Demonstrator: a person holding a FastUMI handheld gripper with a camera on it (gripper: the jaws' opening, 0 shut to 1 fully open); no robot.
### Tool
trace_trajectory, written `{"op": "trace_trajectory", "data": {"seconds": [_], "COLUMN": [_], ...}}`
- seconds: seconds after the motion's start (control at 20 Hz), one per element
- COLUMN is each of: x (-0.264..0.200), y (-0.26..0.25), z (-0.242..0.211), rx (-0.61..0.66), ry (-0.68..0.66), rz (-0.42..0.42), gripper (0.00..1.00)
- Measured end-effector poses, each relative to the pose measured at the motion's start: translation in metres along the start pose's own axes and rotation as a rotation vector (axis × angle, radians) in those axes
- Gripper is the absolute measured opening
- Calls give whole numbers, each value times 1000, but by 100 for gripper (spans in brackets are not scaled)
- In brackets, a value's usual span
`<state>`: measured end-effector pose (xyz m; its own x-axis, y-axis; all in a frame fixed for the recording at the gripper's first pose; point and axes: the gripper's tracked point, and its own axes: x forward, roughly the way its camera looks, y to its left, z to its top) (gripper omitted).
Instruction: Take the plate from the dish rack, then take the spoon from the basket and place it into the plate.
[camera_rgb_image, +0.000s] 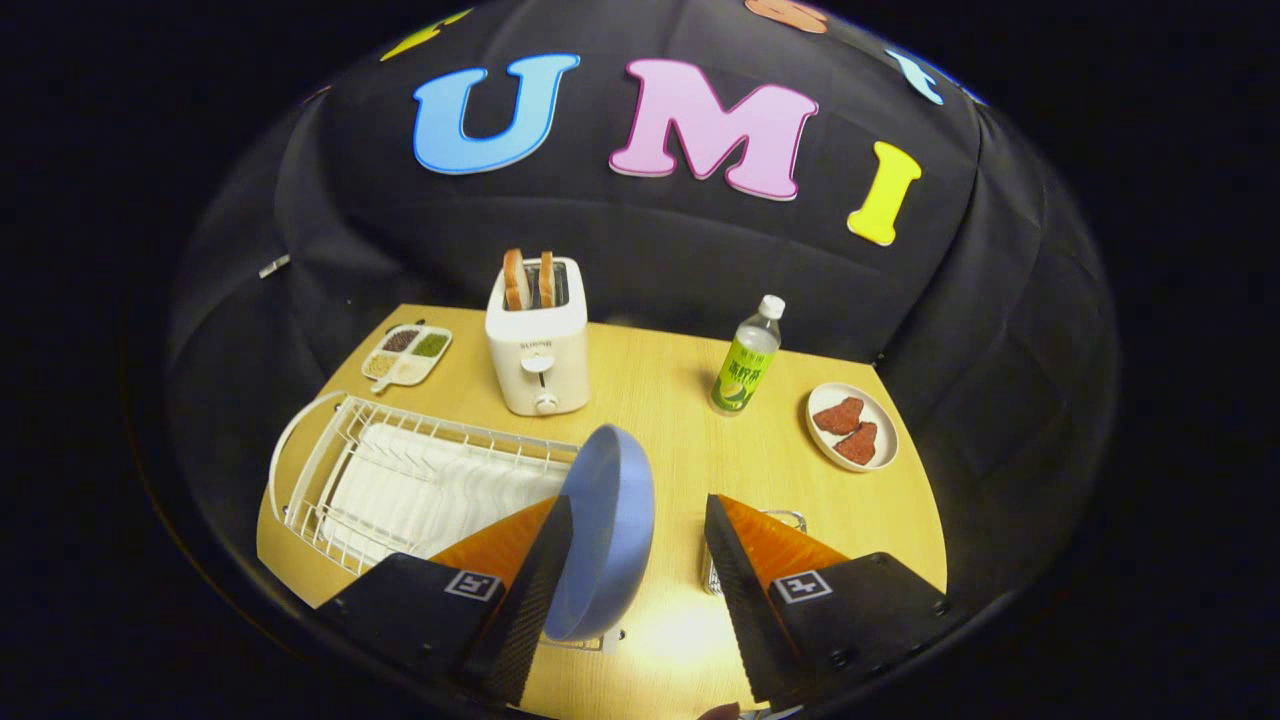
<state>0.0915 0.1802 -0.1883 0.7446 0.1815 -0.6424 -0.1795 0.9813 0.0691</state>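
Black cloth wall (640, 240) encloses the booth on the far side and both flanks, hanging in soft folds. Tabletop (670, 400) is light wood with visible grain; its far edge meets the cloth. A bright glare patch lies on the wood at the near edge, probably from an overhead lamp. Surroundings beyond the tabletop too dark to make out.

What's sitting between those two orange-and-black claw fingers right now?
In the gripper view, the round blue plate stands on edge between the gripper's fingers, against the left finger. Bare wooden table fills the gap to the right finger.
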Motion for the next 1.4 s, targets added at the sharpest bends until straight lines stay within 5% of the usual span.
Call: {"op": "trace_trajectory", "data": {"seconds": [0.5, 1.1, 1.4], "x": [45, 26, 4], "y": [7, 1, -5], "z": [-31, -2, 16], "rx": [79, -2, 72], "ry": [149, 91, 16], "rz": [-99, -178, -156], "gripper": [37, 32, 31]}}
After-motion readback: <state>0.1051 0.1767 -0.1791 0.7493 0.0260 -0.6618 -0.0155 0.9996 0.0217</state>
